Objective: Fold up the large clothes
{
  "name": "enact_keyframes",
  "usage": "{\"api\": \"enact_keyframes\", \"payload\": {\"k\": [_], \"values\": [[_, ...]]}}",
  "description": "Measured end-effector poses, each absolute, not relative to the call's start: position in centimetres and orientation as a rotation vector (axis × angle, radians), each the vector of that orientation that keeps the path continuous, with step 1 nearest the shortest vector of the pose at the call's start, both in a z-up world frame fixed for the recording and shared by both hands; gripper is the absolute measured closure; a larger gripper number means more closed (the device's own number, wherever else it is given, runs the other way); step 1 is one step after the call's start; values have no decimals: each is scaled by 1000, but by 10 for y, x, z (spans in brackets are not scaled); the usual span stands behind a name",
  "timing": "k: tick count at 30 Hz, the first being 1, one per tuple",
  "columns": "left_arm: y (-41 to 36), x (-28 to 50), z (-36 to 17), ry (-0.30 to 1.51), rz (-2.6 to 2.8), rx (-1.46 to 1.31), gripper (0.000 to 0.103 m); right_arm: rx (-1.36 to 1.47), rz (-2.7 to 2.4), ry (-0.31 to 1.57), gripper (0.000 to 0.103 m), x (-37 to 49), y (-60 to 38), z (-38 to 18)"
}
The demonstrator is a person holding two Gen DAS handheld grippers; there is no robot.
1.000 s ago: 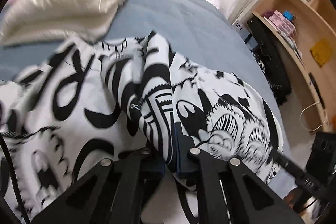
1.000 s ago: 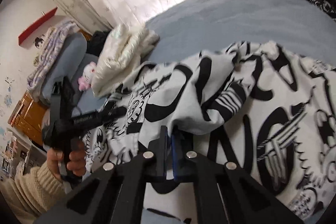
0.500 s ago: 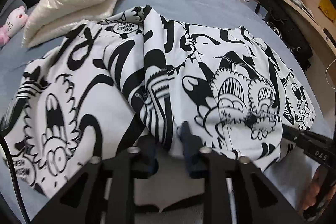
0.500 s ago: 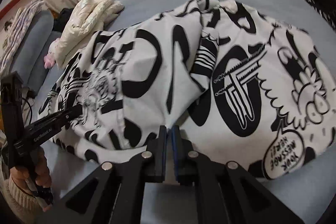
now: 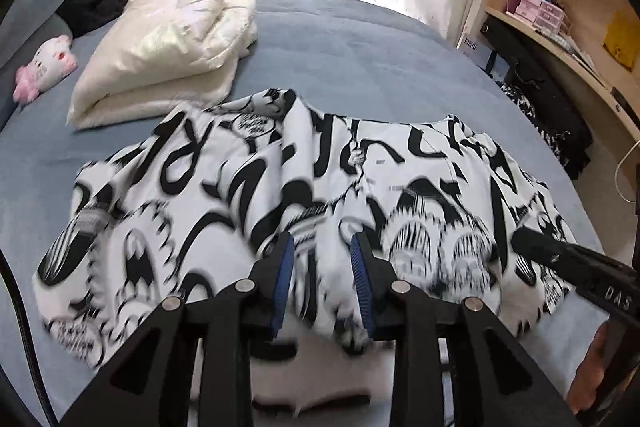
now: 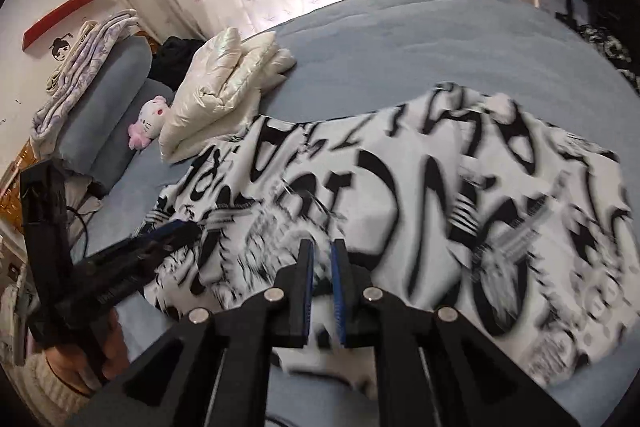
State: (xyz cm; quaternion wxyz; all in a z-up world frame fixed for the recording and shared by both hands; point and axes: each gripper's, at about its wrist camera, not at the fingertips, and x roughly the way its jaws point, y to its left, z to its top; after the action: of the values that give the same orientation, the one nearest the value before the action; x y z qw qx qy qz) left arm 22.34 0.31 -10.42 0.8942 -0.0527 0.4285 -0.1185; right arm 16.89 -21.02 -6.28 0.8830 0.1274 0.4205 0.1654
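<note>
Left wrist view: left gripper [image 5: 322, 269] jaws part-open, fabric ridge loose between them. Printed garment [image 5: 224, 195] spread mid-bed [image 5: 360, 43], cream jacket [image 5: 172, 39] at 10 o'clock. Right gripper [image 6: 322, 277] jaws narrow, opening. Risk: released hem slumps, fold bunches.

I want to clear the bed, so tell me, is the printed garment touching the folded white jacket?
Touching. In the left wrist view the printed garment has its far edge lying against the folded white jacket, with no bed between them.

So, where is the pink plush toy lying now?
The pink plush toy lies on the blue bed, far left in both views, beside the folded cream jacket.
</note>
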Motion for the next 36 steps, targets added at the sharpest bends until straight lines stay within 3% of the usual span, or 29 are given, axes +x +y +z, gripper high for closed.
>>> {"api": "enact_keyframes", "payload": {"k": [9, 12, 14, 16, 24, 36], "values": [[-21, 307, -151, 1014, -187, -168, 76, 289, 371, 926, 94, 233, -185, -103], [-19, 323, -167, 1052, -142, -153, 84, 240, 310, 926, 98, 244, -192, -119], [-13, 327, -173, 1049, -122, -158, 95, 216, 264, 908, 103, 245, -205, -124], [-5, 329, -176, 1050, -139, -191, 97, 249, 232, 902, 103, 245, -229, -130], [4, 326, -180, 1036, -174, -226, 98, 323, 127, 904, 103, 230, -286, -133], [-19, 323, -136, 948, -141, -102, 92, 246, 211, 819, 100, 256, -239, -78]]}}
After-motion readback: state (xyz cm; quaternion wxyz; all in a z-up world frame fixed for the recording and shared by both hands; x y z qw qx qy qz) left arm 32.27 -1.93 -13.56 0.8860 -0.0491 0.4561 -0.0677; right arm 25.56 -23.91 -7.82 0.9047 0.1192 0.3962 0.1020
